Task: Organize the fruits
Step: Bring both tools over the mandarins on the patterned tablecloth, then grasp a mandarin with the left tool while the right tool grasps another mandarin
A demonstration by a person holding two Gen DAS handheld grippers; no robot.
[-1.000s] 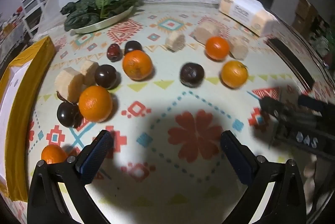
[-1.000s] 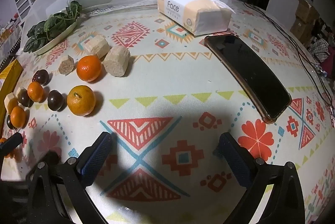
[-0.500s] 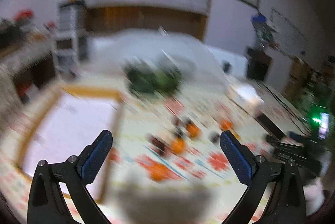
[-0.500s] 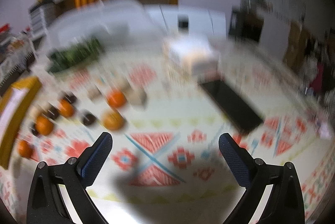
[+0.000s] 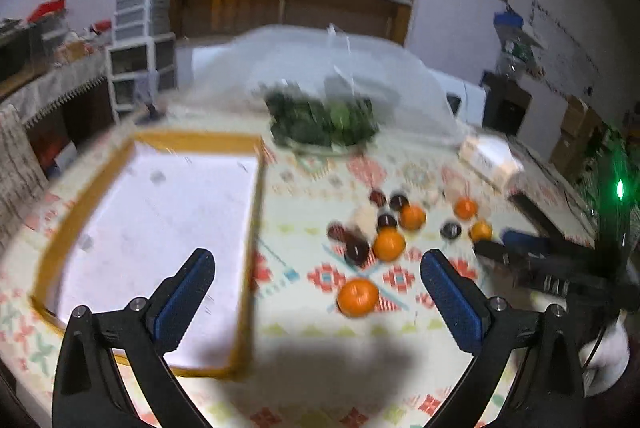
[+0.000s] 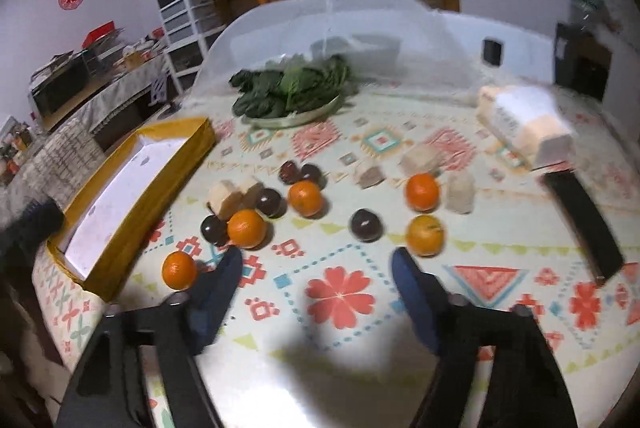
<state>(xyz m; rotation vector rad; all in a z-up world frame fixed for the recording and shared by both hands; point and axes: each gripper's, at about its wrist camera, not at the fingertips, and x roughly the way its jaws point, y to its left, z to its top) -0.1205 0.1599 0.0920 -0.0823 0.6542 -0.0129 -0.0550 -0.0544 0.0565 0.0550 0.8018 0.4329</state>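
Observation:
Several oranges, dark plums and pale cut chunks lie scattered on the patterned tablecloth. In the right wrist view an orange (image 6: 179, 270) lies nearest the yellow-rimmed tray (image 6: 132, 205), with another orange (image 6: 247, 228) and a plum (image 6: 365, 224) further in. My right gripper (image 6: 317, 276) is open and empty, raised above the cloth short of the fruit. In the left wrist view my left gripper (image 5: 316, 282) is open and empty, high above the table, with the tray (image 5: 248, 228) to its left and an orange (image 5: 357, 296) between its fingers' line of sight.
A plate of leafy greens (image 6: 292, 87) sits at the back under a white mesh food cover (image 6: 328, 23). A tissue pack (image 6: 524, 119) and a black phone (image 6: 582, 220) lie at the right. The right gripper (image 5: 552, 268) shows at the left view's right edge.
Both grippers have lifted and pulled back from low over the cloth to a high view. The left one swung left towards the tray. The right one swung left towards the fruit.

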